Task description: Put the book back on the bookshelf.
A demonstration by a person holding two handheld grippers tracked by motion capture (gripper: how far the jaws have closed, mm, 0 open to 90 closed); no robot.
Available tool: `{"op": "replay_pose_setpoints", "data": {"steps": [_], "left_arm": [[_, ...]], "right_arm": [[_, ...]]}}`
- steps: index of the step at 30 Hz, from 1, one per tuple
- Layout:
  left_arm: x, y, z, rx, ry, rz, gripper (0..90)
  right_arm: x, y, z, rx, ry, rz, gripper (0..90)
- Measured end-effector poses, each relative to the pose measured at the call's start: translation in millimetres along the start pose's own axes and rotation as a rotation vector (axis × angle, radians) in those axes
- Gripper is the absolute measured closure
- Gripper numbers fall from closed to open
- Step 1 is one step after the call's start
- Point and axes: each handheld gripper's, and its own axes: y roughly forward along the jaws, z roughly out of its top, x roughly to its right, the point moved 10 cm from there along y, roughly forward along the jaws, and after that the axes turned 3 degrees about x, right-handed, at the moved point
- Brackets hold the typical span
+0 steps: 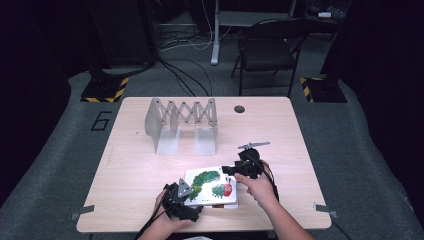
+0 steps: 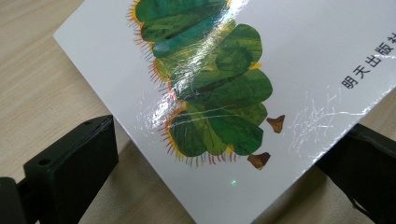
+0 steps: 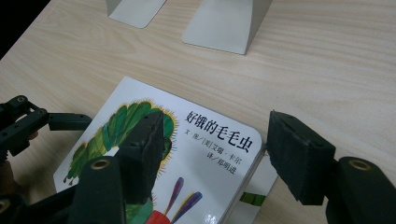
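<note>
The work surface is a light wood-grain table (image 1: 280,130) standing on grey carpet, with a dark folding chair (image 1: 267,50) behind its far edge. A grey expanding file rack (image 1: 182,125) stands upright on the far-left part of the table.

The picture book (image 1: 212,187) lies near the table's front edge, cover up — a white cover with a green caterpillar and a black printed title. In my right gripper view a second book (image 3: 254,193) shows beneath it, its edge protruding at the near right.

My left gripper (image 1: 184,200) sits at the book's near-left corner. In my left gripper view, the jaws stand apart, one on each side of that corner, and the cover runs between and above them; neither pad presses the book — the jaws are open and hold nothing.

My right gripper (image 1: 231,170) sits at the book's far-right corner. In my right gripper view, one jaw hangs over the cover by the caterpillar and the other stands just beyond the right edge. The jaws are open, with a clear gap to the book on that side. Nothing is gripped.
</note>
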Motion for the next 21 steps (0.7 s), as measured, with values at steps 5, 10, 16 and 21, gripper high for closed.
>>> {"op": "replay_pose_setpoints", "data": {"steps": [5,10,16,21], "left_arm": [[0.4,0.2,0.4,-0.006,-0.004,0.004,0.0],[1.3,-1.7,2.7,0.005,0.058,0.032,0.0],[3.6,-4.2,5.6,0.009,0.144,0.063,0.8],[3.7,-4.5,6.5,0.012,0.170,0.062,1.0]], "right_arm": [[1.1,1.5,-1.3,-0.009,-0.007,0.001,37.6],[1.8,1.3,-1.4,-0.010,0.008,0.018,40.2],[-0.6,4.1,-5.2,-0.034,0.003,0.024,41.3],[0.5,4.2,-5.5,-0.035,0.025,0.038,41.4]]}}
